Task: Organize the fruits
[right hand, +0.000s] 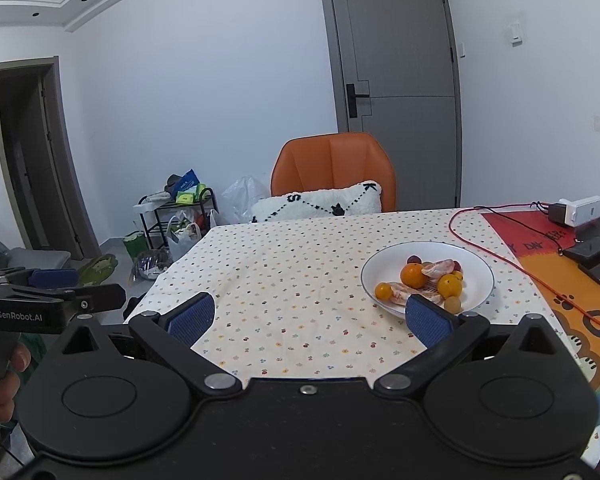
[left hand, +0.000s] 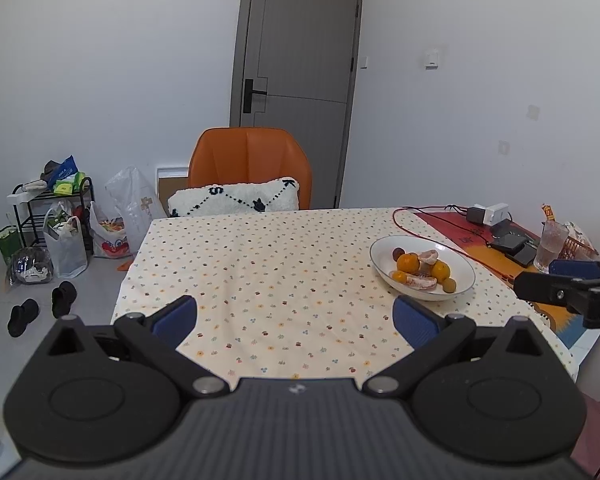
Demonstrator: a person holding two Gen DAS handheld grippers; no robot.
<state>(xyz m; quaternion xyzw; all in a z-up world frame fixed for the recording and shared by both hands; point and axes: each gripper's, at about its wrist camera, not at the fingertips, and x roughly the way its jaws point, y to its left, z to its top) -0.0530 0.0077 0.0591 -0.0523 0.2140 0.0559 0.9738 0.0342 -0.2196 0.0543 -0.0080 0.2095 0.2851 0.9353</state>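
Left tongs: the left gripper [left hand: 295, 318] hovers low over the near part of the table, its blue pads spread wide, released and holding nothing.

Right tongs: the right gripper [right hand: 310, 318] hovers likewise, pads wide apart and empty; its right pad [right hand: 428, 320] overlaps the bowl's near rim in its own view, though contact cannot be told.

Surface beneath: a dotted tablecloth [left hand: 260, 272] lies bare between and ahead of both pairs of pads.

Task's thing: a white bowl [right hand: 476, 280] of fruits [right hand: 428, 280] sits ahead and to the right of both tongs, holding oranges [left hand: 408, 263], peeled citrus segments and a few small round fruits, all heaped together.

Bowl's axis: it looks oval, its long side seeming to run from far-left to near-right.

Nearer hand: the right tongs appear closer, the bowl just ahead-right of them; from the left tongs it stands further off to the right.

Likely approach: a short reach forward and right with the right tongs.

Beyond the bowl: a red cable [right hand: 500, 248], chargers, and an orange chair [left hand: 252, 168] behind the table.
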